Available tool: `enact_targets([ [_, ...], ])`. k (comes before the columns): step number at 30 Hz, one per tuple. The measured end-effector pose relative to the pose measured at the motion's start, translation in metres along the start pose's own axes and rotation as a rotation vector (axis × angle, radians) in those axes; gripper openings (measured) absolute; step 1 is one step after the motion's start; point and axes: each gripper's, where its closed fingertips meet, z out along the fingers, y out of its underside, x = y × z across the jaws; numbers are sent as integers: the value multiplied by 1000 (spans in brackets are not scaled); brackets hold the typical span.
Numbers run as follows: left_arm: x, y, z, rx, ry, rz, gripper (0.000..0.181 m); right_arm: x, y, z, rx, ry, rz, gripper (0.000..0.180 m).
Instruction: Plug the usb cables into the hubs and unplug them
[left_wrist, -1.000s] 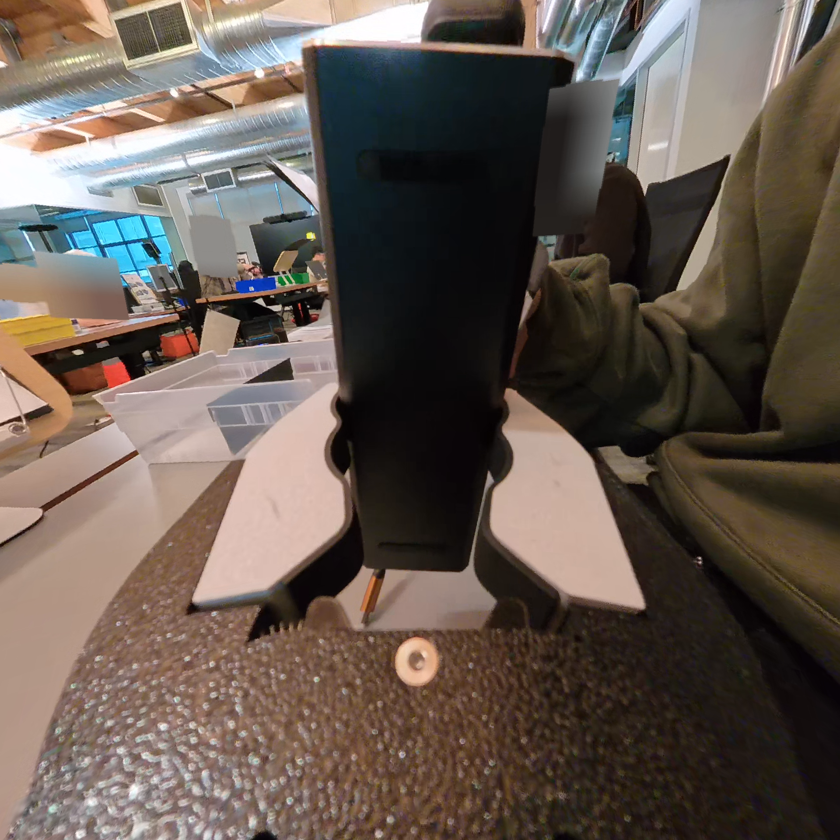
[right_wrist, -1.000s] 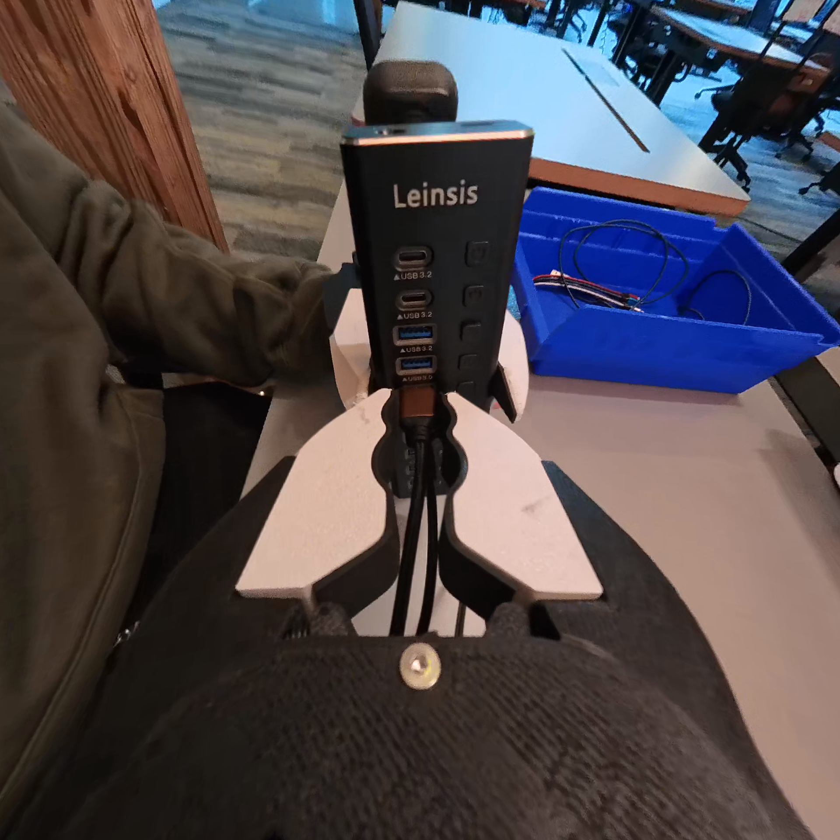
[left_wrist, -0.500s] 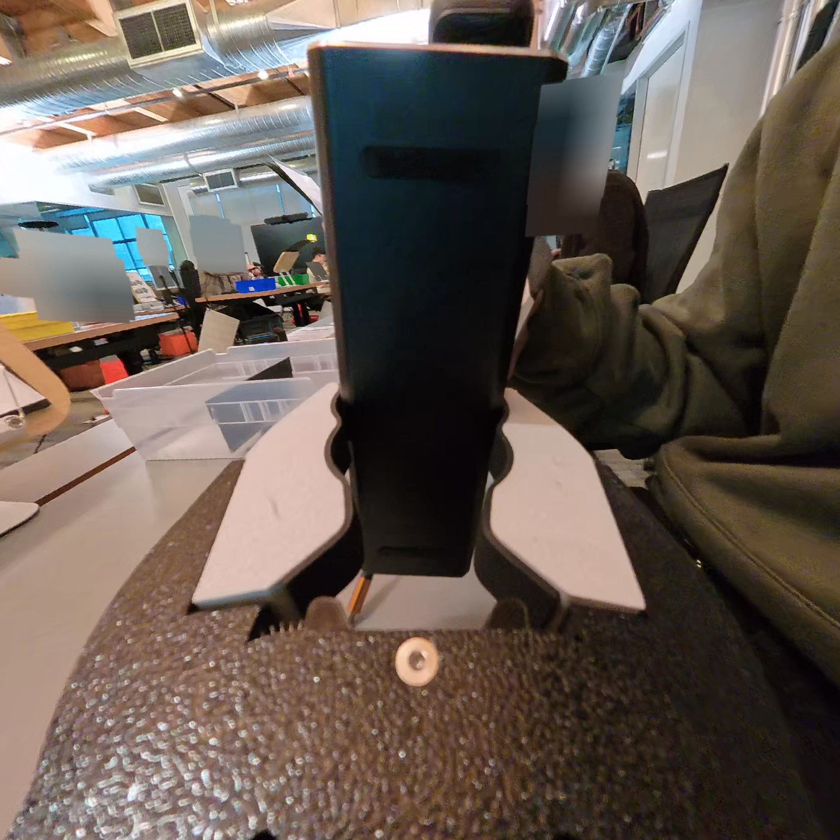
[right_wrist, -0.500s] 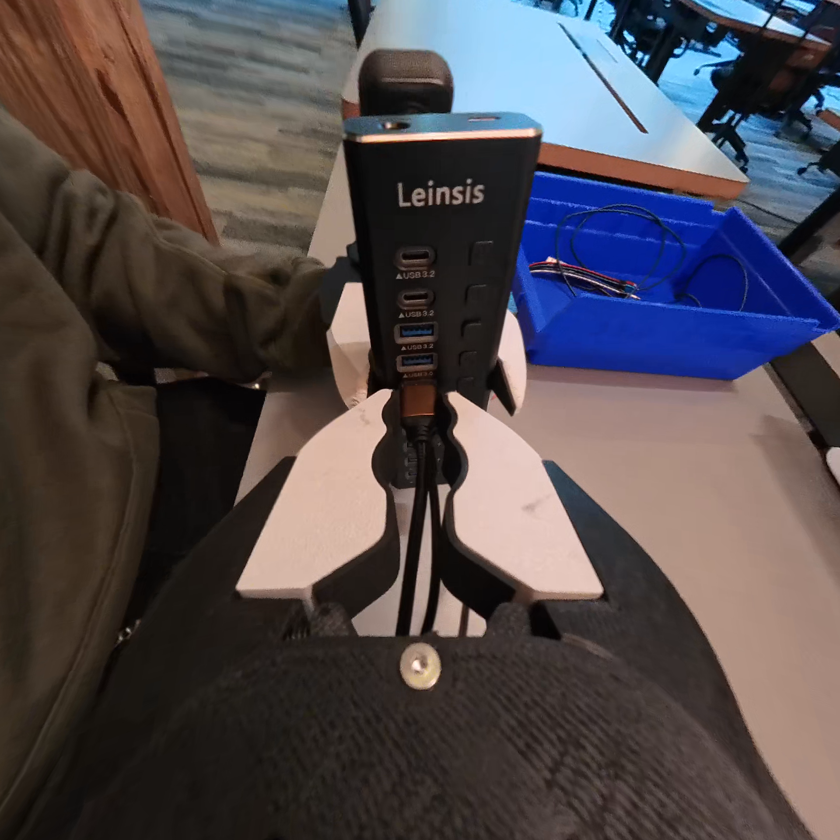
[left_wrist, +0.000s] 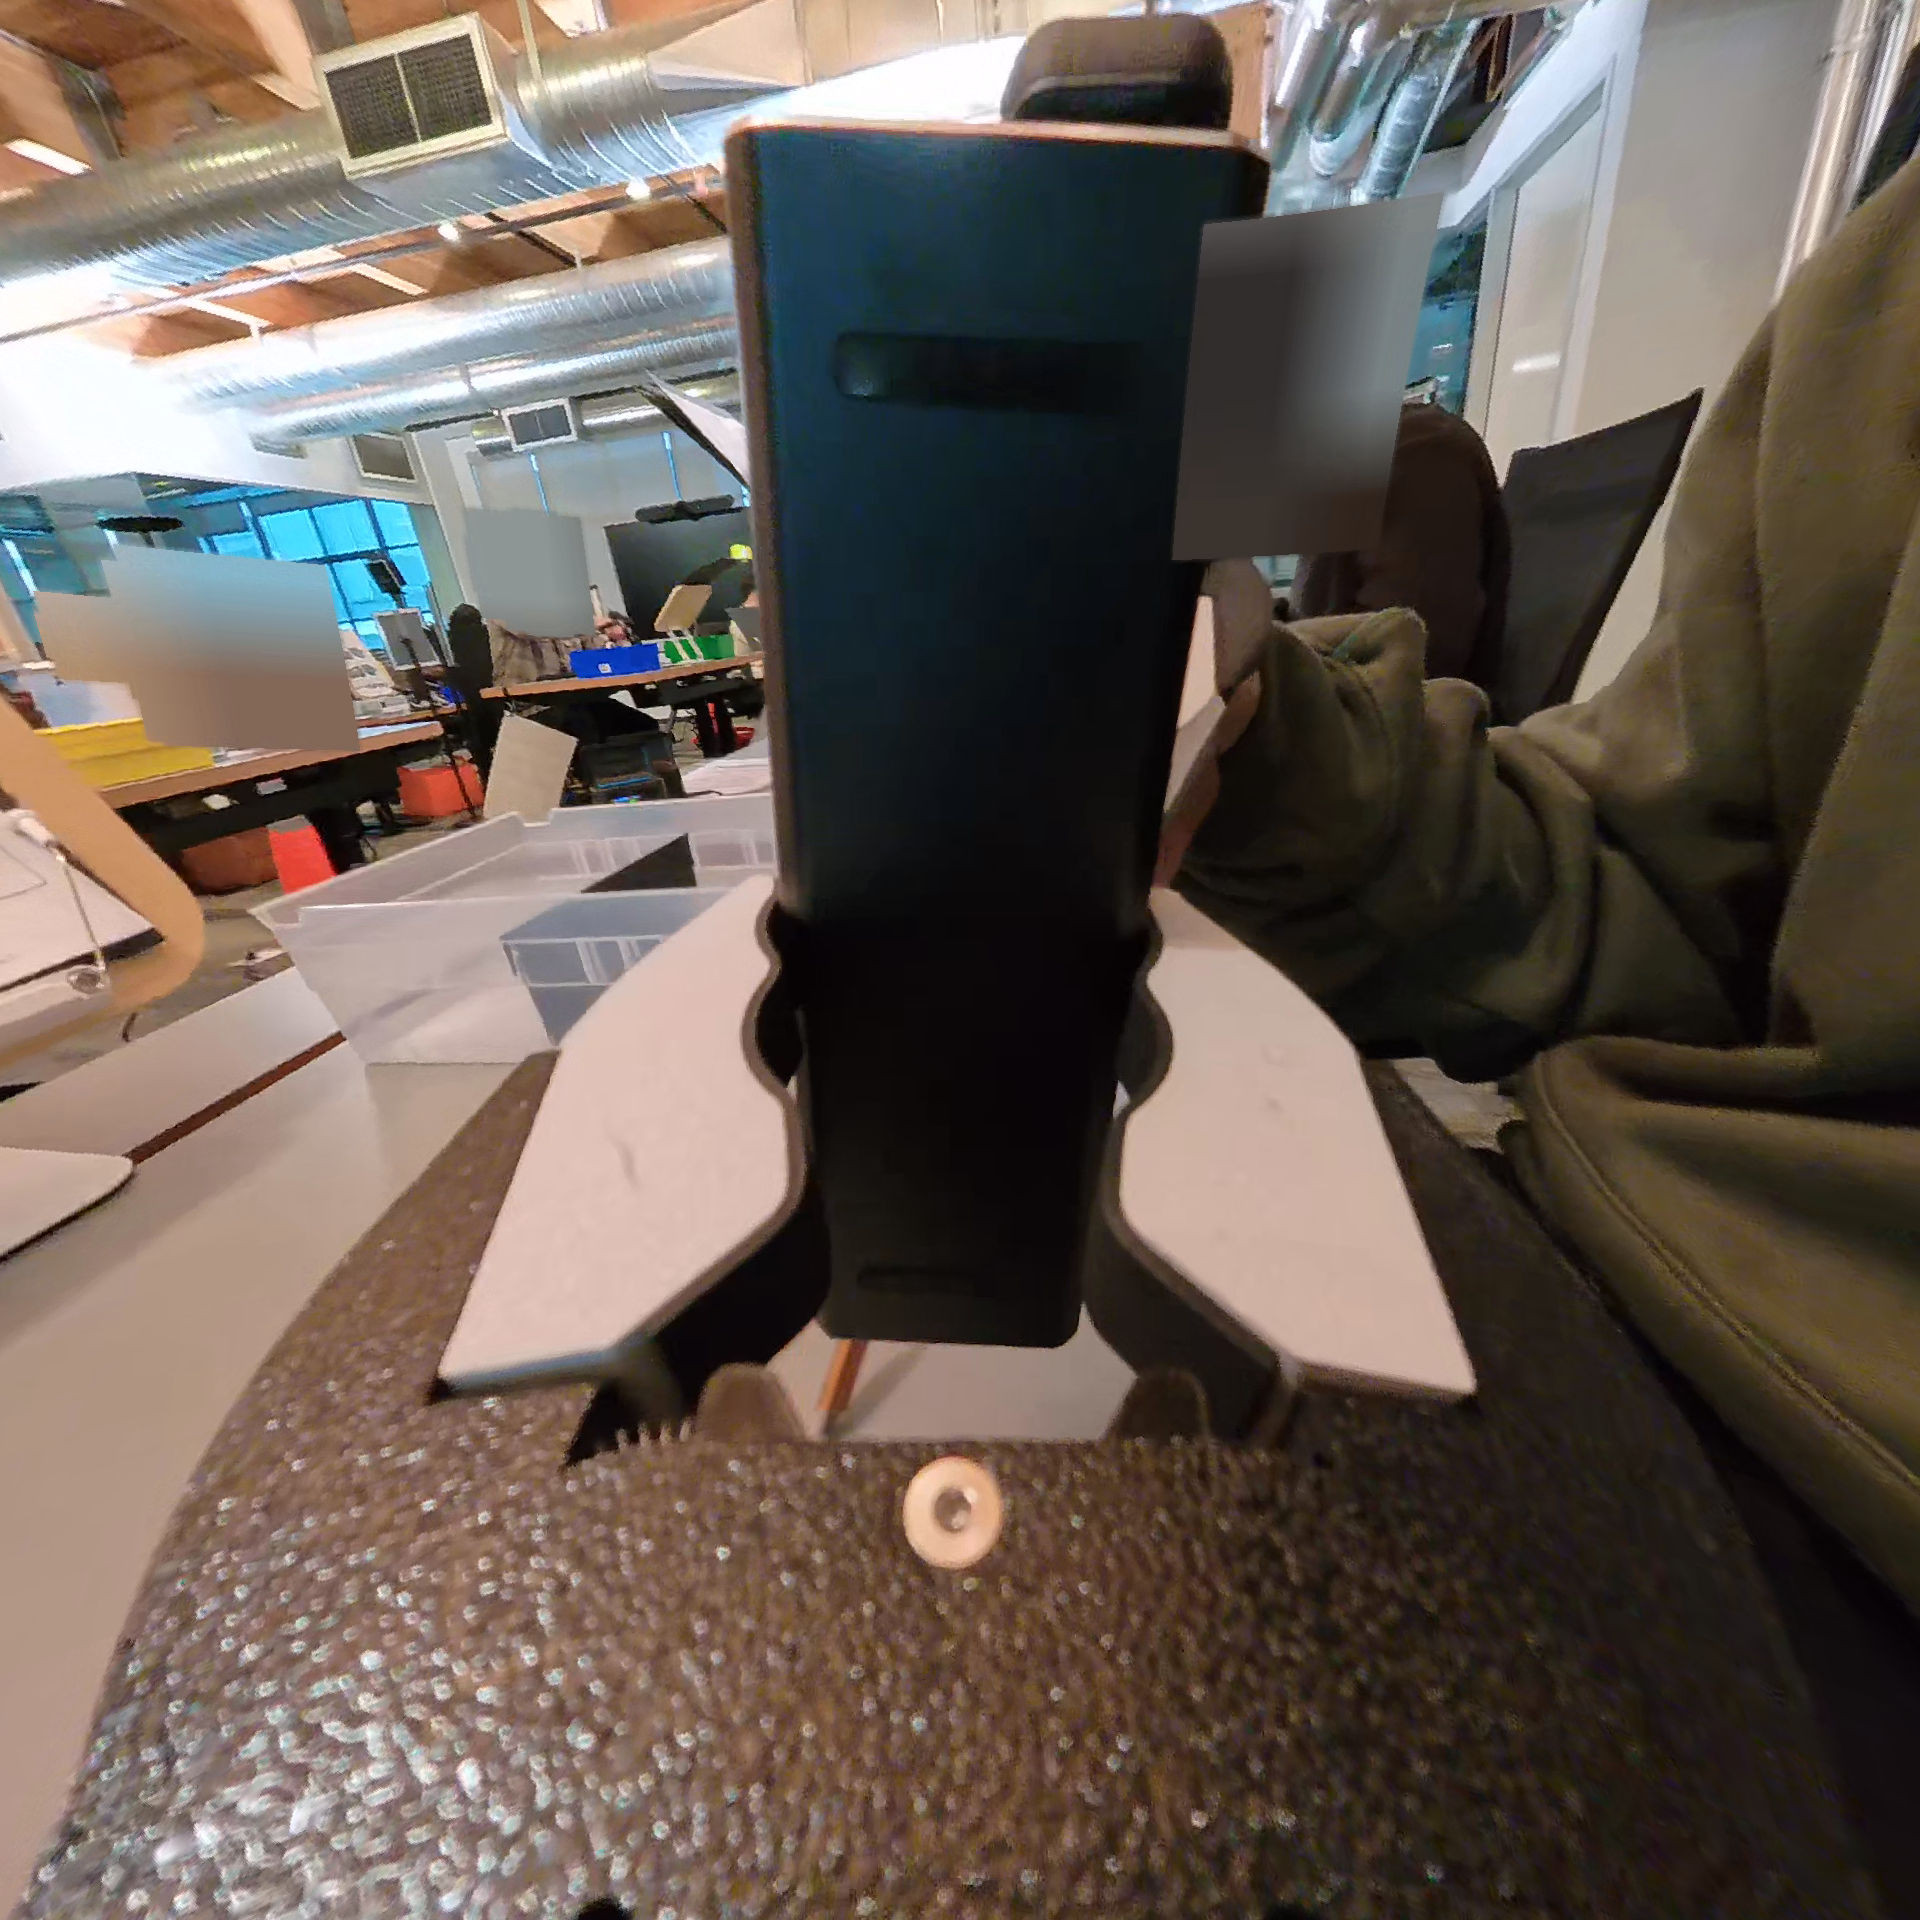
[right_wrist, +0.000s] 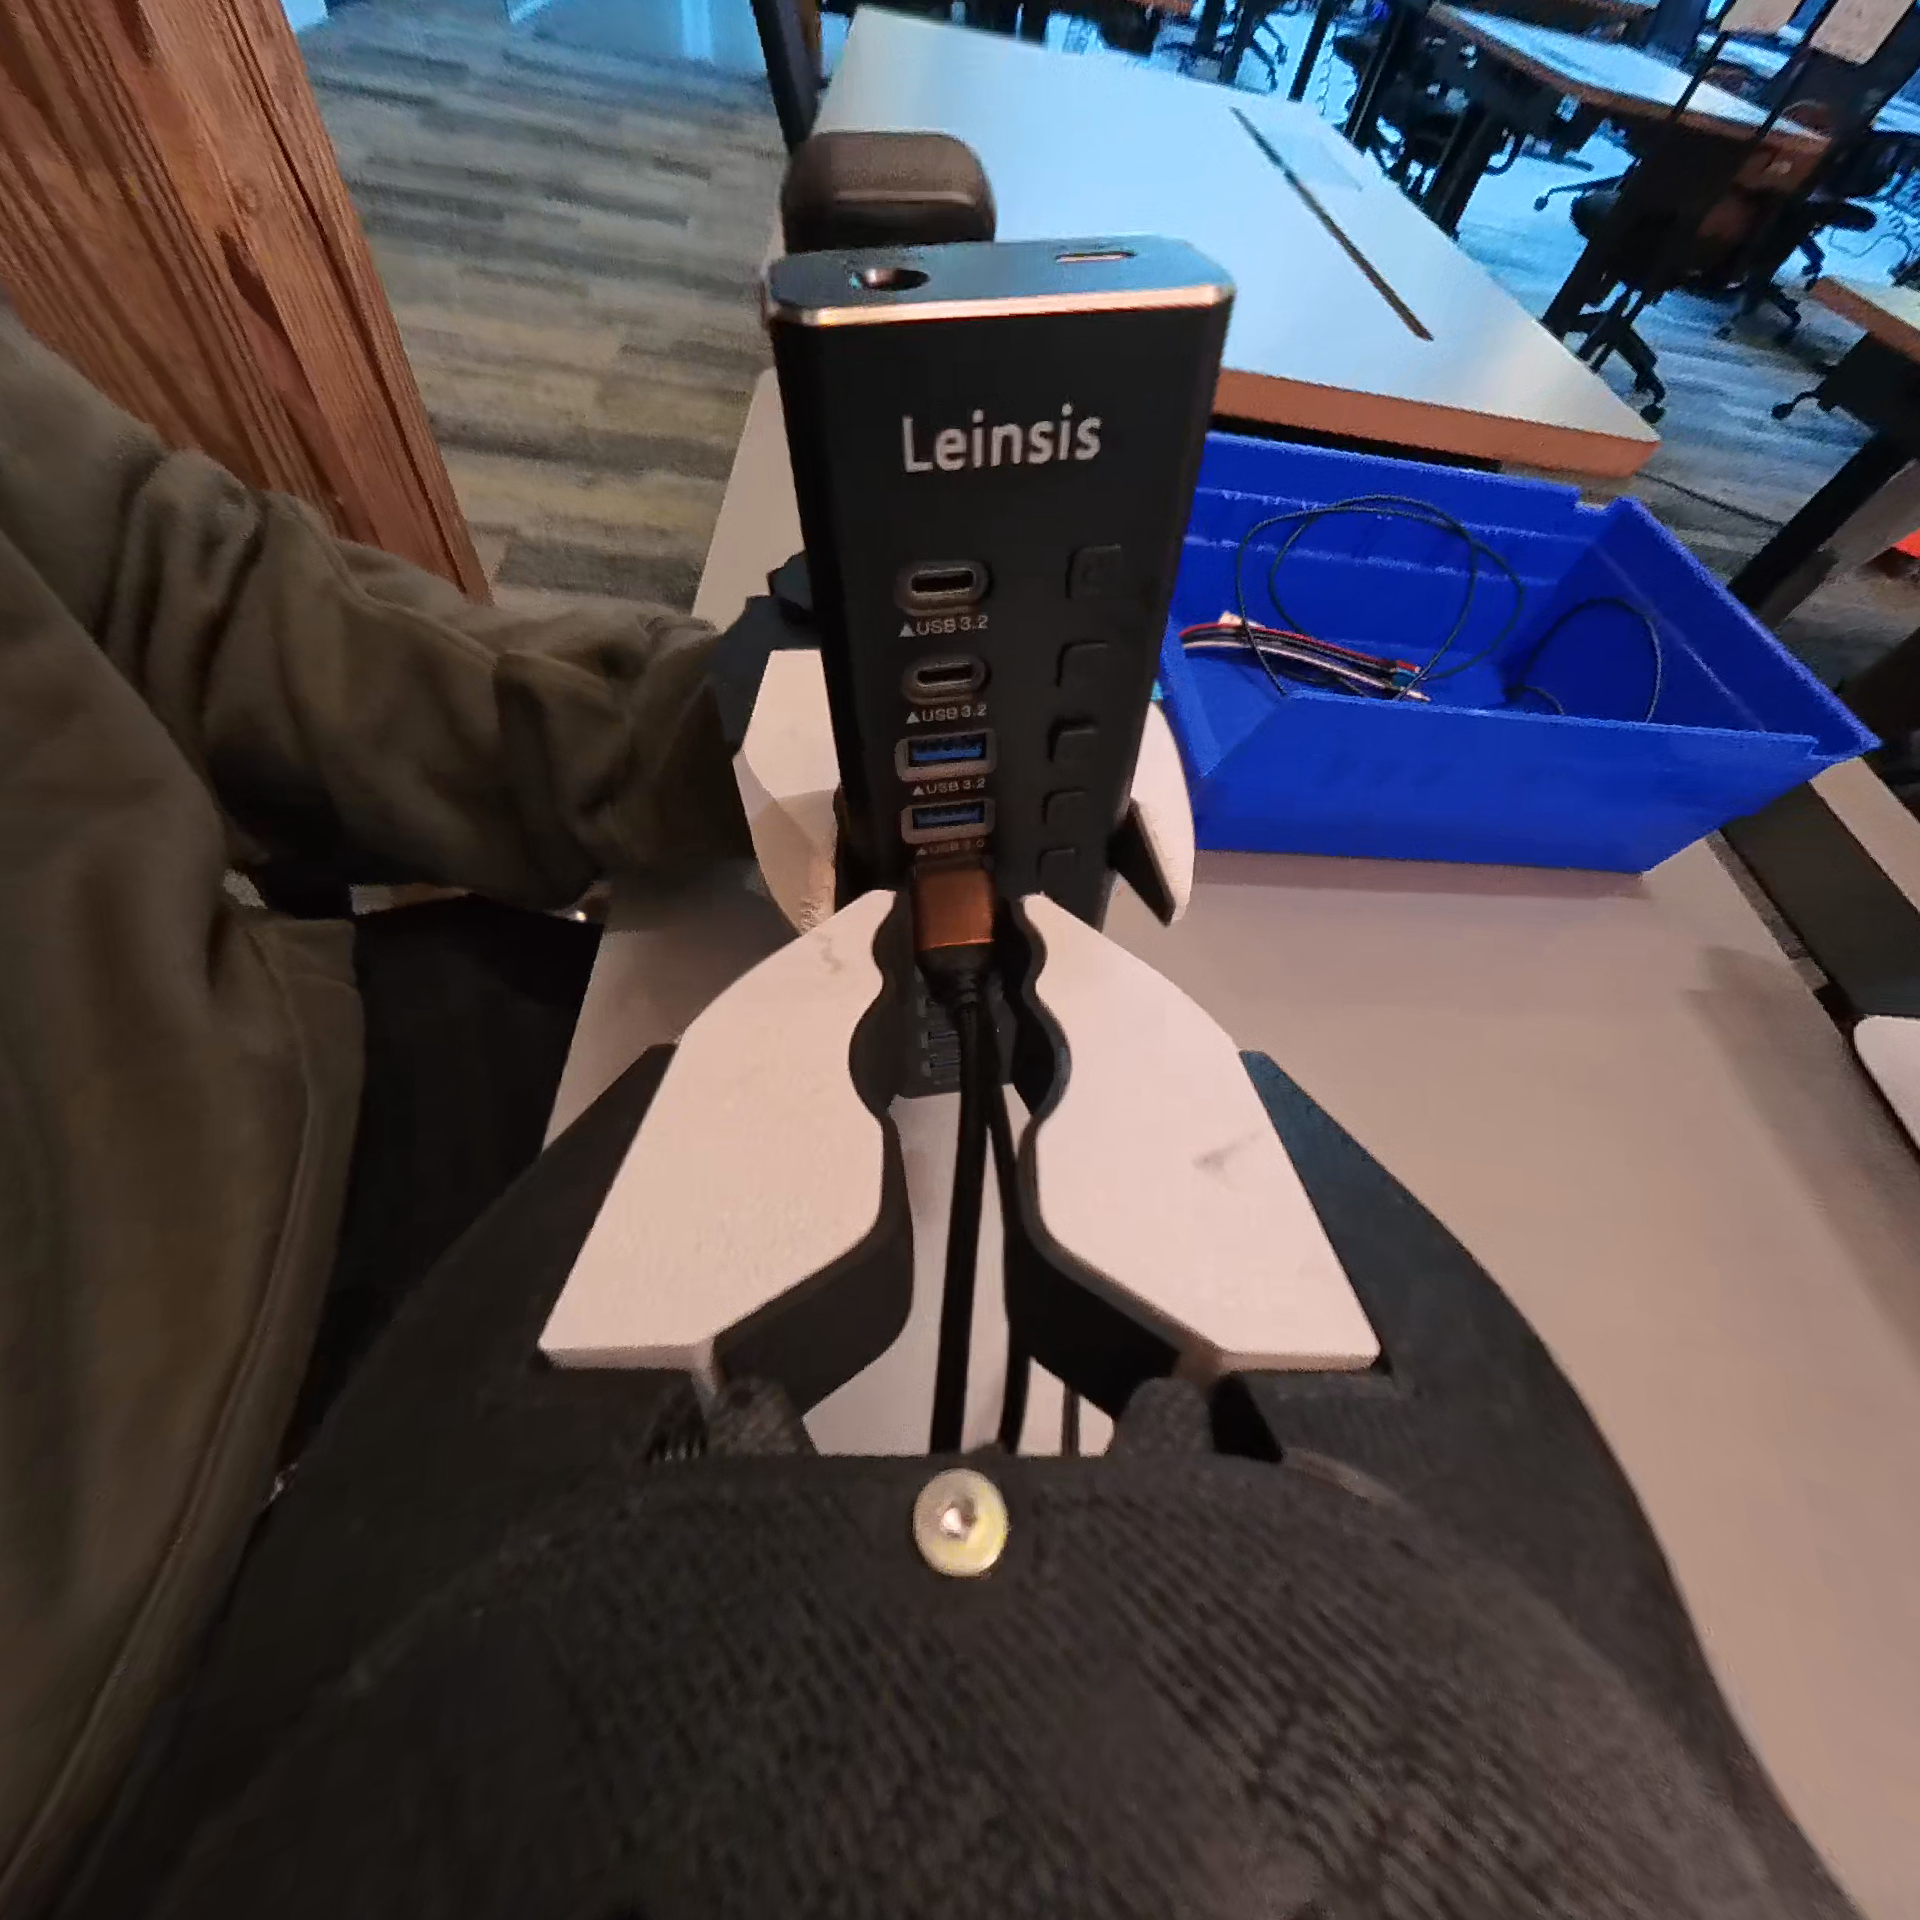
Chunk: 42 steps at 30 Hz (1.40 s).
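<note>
The bench (right_wrist: 1455, 1039) was a pale grey slab running ahead of the right tool (right_wrist: 951, 935) and off to its right. A blue bin (right_wrist: 1507, 790) sat on it, ahead and to the right of that tool, with thin wires (right_wrist: 1351, 655) lying inside. Seen from the left tool (left_wrist: 961, 997), the bench (left_wrist: 208, 1195) stretched away to the left, and a clear tray (left_wrist: 416, 956) rested on it ahead and left of that tool.
</note>
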Motion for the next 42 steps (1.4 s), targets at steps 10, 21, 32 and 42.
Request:
enact_targets([
  [10,1,2,-3,-20,12,2,60,-2,3,1,-23,-8,-18,17],
  [21,1,-1,-3,-11,14,-11,60,-2,-1,0,71,-75,54,16],
  [32,2,-22,-13,135,36,-36,60,-4,-28,7,329,-61,105,16],
  [42,1,-13,-13,111,46,-80,59,-2,-24,14,258,-16,83,17],
])
